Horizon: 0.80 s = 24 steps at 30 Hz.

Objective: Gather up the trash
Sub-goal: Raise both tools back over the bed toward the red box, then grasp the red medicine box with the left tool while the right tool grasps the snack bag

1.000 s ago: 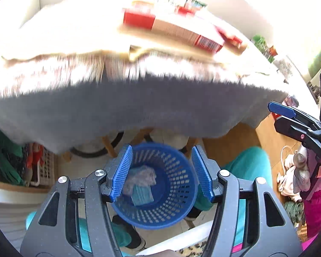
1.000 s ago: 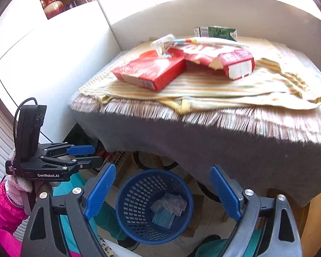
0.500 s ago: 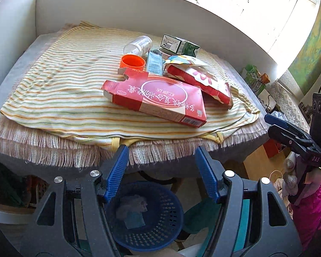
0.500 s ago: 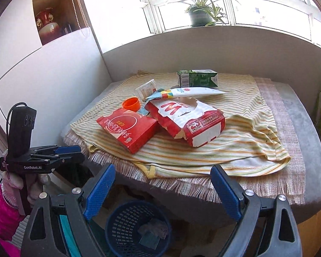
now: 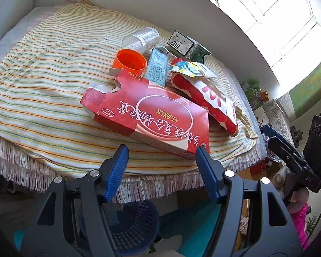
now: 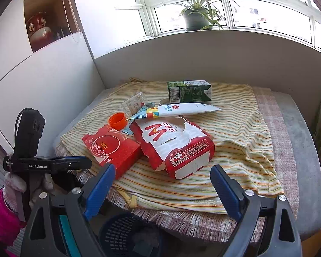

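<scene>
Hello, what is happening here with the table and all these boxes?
A person is clearing trash with a handheld gripper in each hand. Both the left gripper and the right gripper are open and empty, held in front of the table's near edge. On the striped cloth lie a red box, a torn red and white carton, an orange cup, a clear cup and a green carton. A blue basket sits below the table edge.

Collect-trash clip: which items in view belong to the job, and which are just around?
Job:
- flat red box
- torn red-and-white carton
- green carton
- orange cap
- clear plastic cup
- white pouch
- blue basket

Just around:
- striped cloth
- potted plant
- red vase
</scene>
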Available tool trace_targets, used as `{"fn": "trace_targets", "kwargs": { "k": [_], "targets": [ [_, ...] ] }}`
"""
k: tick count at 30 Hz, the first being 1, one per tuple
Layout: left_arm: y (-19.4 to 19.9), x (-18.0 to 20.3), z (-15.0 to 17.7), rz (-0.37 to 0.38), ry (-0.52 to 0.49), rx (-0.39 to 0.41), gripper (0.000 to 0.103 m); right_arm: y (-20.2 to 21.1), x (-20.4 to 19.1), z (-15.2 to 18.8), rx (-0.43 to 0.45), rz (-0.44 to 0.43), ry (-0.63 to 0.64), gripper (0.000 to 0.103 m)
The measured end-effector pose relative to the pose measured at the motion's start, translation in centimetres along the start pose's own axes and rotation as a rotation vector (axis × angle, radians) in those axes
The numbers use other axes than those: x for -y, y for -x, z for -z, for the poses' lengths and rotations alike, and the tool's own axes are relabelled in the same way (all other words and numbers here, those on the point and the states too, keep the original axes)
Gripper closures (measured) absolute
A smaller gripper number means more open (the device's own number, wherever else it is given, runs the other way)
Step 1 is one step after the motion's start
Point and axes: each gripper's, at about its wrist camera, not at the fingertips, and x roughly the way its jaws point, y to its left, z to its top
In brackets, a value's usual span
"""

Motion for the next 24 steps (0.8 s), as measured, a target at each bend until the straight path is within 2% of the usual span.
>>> {"fn": "trace_targets", "kwargs": {
  "k": [10,15,17,20,24],
  "targets": [
    [-1.4,-0.2,-2.5,-0.015,0.036,-0.004,0.032,-1.7,2.1,-0.9,-0.016,0.015,-0.029,0.011],
    [-2.2,-0.1,-4.1,-0.081,0.017,-0.001,0.03,-2.2,2.7,-1.0,-0.025,0.024,-0.025,0.011],
    [-2.6,0.4,-4.4,-0.099,-0.003,-0.005,0.02,-2.4,2.8,-1.1,-0.027,0.028,-0.021,0.011],
    [-3.3,1.4,-4.7,-0.14,-0.034,-0.007,0.015,-2.7,2.9,-1.3,-0.029,0.029,-0.015,0.011],
    [-4.1,1.4,-5.6,-0.176,0.032,0.005,0.015,-2.9,3.2,-1.8,-0.024,0.031,-0.013,0.011]
  ]
}}
